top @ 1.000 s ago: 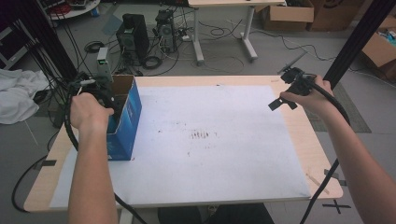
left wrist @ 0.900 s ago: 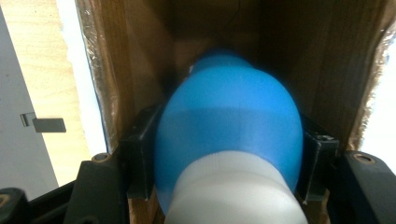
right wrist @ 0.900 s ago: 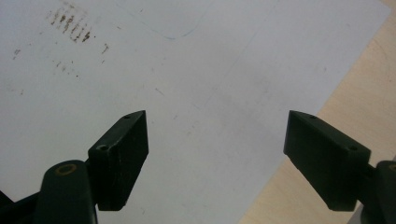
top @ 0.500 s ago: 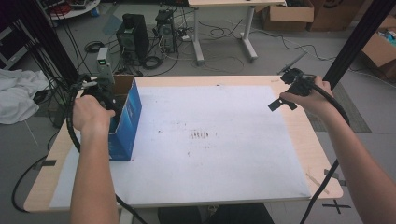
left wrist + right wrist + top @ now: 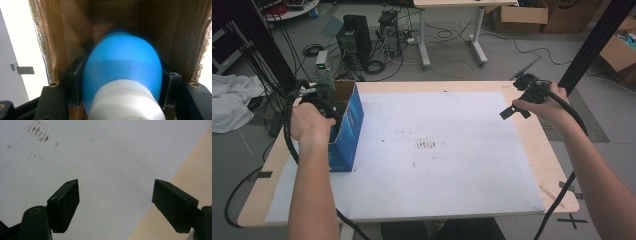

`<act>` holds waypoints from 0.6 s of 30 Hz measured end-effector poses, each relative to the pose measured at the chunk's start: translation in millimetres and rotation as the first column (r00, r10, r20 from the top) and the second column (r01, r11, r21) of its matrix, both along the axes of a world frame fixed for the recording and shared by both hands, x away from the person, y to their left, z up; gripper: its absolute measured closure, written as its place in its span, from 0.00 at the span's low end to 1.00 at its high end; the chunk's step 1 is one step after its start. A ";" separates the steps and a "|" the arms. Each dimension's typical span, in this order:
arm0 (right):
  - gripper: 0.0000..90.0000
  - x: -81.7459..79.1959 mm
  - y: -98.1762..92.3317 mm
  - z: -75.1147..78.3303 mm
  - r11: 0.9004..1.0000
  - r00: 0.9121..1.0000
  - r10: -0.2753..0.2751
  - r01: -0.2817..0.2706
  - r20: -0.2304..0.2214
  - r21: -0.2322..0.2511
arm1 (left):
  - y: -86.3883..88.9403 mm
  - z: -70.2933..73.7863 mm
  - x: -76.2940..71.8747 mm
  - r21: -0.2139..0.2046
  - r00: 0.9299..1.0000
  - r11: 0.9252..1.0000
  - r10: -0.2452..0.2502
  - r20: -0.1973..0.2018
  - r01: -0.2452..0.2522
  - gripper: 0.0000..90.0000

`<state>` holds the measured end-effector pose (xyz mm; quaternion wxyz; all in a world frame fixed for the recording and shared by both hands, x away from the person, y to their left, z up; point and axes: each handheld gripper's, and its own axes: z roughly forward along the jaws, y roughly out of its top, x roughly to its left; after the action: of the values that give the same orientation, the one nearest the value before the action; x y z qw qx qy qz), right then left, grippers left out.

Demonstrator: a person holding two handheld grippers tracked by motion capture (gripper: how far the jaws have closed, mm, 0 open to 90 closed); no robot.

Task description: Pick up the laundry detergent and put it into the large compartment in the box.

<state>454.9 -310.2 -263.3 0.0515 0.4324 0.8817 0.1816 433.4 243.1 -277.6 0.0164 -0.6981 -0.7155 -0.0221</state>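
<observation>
Blue cardboard boxes with open brown tops: one (image 5: 344,127), standing at the left of the table.
Blue rounded objects with a white ribbed end: one (image 5: 122,67), inside the box between the left jaws.
Black two-jaw grippers: two, the left gripper (image 5: 120,87) and the right gripper (image 5: 115,205).
Hands: two, a left hand (image 5: 309,122) and a right hand (image 5: 547,105).
Light wooden tables with a white sheet on top: one (image 5: 552,165).
White sheets: one (image 5: 437,155).
Computer towers on the floor beyond the table: two (image 5: 357,37).
White cloth heaps on the floor at left: one (image 5: 232,102).
</observation>
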 end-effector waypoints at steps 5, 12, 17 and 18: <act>0.24 -0.3 0.1 0.8 1.000 1.000 0.001 -0.001 0.000 -0.001 | 0.6 -0.4 -0.9 -0.002 1.000 1.000 0.005 0.016 -0.005 0.41; 0.24 -0.7 0.3 1.2 1.000 1.000 0.002 -0.002 0.000 0.000 | -1.5 -0.5 -0.5 0.007 1.000 1.000 -0.005 0.019 0.005 0.41; 0.24 -1.2 -0.2 1.8 1.000 1.000 0.000 0.000 0.000 -0.001 | -1.5 0.2 -1.4 0.011 1.000 1.000 -0.005 0.027 0.004 0.41; 0.24 -1.3 -0.3 1.8 1.000 1.000 0.000 0.000 0.000 -0.001 | -1.5 0.4 -1.5 0.010 1.000 1.000 -0.004 0.026 0.003 0.41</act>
<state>453.6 -310.5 -261.5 0.0517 0.4322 0.8819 0.1813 431.9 241.6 -277.1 0.0107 -0.6990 -0.7142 -0.0348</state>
